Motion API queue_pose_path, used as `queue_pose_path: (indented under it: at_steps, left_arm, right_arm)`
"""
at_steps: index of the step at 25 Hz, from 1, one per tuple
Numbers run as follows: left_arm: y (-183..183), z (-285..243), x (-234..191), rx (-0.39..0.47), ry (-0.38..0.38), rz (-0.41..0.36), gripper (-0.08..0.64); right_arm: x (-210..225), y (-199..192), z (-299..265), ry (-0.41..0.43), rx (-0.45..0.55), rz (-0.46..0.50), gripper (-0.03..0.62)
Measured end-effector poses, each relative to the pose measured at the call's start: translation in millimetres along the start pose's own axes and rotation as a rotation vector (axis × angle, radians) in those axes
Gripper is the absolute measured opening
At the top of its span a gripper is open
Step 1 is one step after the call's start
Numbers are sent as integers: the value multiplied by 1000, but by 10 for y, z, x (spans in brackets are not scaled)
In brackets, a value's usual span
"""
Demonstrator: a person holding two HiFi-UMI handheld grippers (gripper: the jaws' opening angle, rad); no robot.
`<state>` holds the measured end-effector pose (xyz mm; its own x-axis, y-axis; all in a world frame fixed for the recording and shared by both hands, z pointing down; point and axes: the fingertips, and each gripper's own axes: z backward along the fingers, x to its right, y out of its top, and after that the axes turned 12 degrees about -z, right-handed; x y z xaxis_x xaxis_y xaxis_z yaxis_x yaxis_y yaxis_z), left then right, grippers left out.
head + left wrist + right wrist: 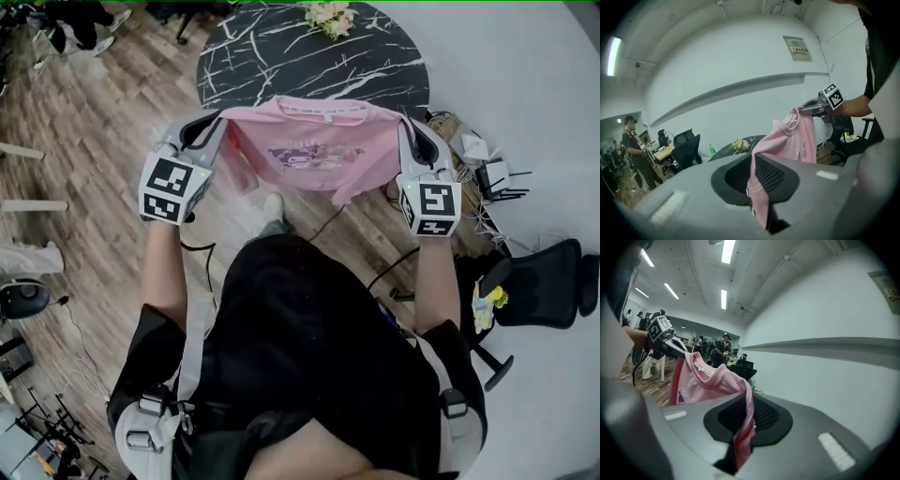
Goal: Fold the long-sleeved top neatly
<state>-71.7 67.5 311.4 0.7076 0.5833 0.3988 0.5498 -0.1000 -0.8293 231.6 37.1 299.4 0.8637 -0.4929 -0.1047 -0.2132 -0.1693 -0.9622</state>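
Observation:
A pink long-sleeved top (pixel 309 150) with a cartoon print hangs spread in the air between my two grippers, in front of a black marble table (pixel 281 56). My left gripper (pixel 217 122) is shut on the top's left shoulder; pink cloth (pixel 757 187) runs pinched between its jaws. At the other side my right gripper (pixel 405 131) is shut on the right shoulder, with the pink cloth (pixel 743 427) clamped in its jaws. In each gripper view the other gripper shows across the stretched top (pixel 799 136) (pixel 701 380), its collar label up.
The round marble table carries a bunch of flowers (pixel 328 17). A black office chair (pixel 544 281) and a tangle of cables (pixel 469 150) are at the right on the wooden floor (pixel 84 122). People stand by desks in the far room (pixel 635 140).

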Motion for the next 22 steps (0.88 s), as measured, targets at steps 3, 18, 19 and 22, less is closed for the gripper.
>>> queue_pose_path:
  at_steps: [3,18,19,22]
  left_arm:
    - [38,-261,-252,5,-7,-9,26]
    - [-352,-1310,-1159,-31,-136,-31,26]
    - [-394,-1376,-1184,-32,-147,-28,26]
    - [-498,-1591,-1277,-41,-169,-20,26]
  right_arm:
    - [116,36,-275,-18,-16,0,23]
    - [338,6,-1622,-117,-124,29,23]
    - [353,-21,-1693,-126,-134,36,23]
    - [407,-76,-1896,-152,-159,49,23]
